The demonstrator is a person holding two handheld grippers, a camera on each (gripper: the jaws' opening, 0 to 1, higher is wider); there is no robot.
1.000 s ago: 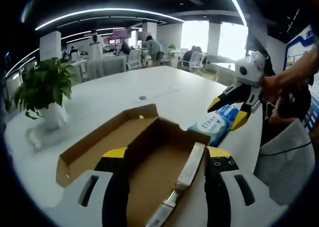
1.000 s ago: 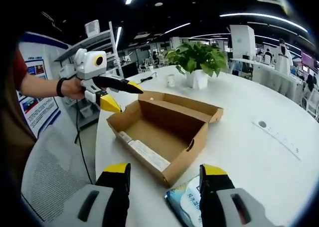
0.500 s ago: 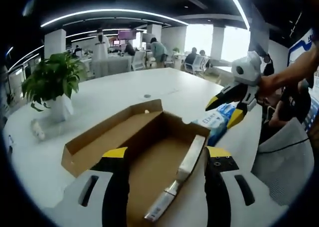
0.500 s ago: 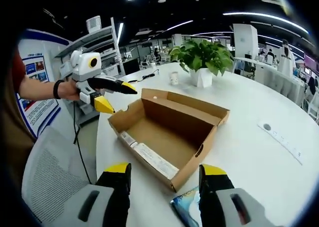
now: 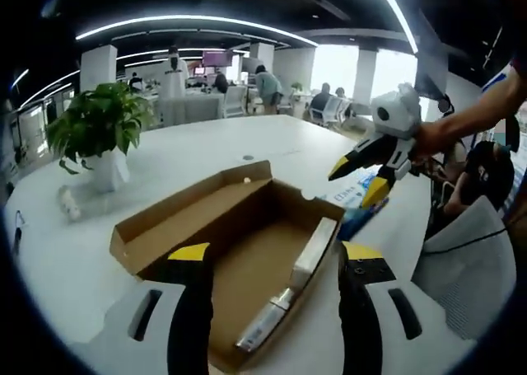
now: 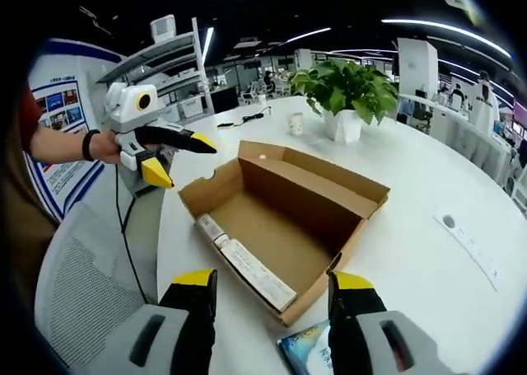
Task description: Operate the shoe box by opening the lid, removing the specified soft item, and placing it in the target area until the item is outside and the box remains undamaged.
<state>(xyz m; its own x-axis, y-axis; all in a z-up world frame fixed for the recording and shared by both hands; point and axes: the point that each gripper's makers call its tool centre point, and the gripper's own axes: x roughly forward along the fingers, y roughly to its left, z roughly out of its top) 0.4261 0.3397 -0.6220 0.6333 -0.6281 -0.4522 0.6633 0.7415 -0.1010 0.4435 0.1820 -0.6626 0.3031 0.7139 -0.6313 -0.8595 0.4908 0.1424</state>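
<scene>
An open-plan office with strip lights and desks fills the background, and a broad white table (image 5: 206, 157) carries everything. A potted plant (image 5: 95, 132) stands at the left of the left gripper view; a flat power strip (image 6: 469, 241) lies at the right of the right gripper view.

The shoe box (image 6: 284, 218) sits at the middle of the right gripper view with its lid (image 5: 185, 214) already folded back and lying open on the table. Inside the box, along one wall, lies a long white packet-like strip (image 6: 257, 272); the rest of the floor looks bare cardboard.

The soft item — a blue and white soft pack (image 5: 350, 202) — lies on the table just beside the box, outside it, so the removal step looks done or nearly so. In the right gripper view its corner (image 6: 306, 346) shows at the bottom, between the jaws.

The left gripper (image 6: 169, 157) hovers at the upper left beside the box, jaws apart and holding nothing. The right gripper (image 5: 362, 173) hangs over the pack, also spread — probably just released, or lining up to shift it.
</scene>
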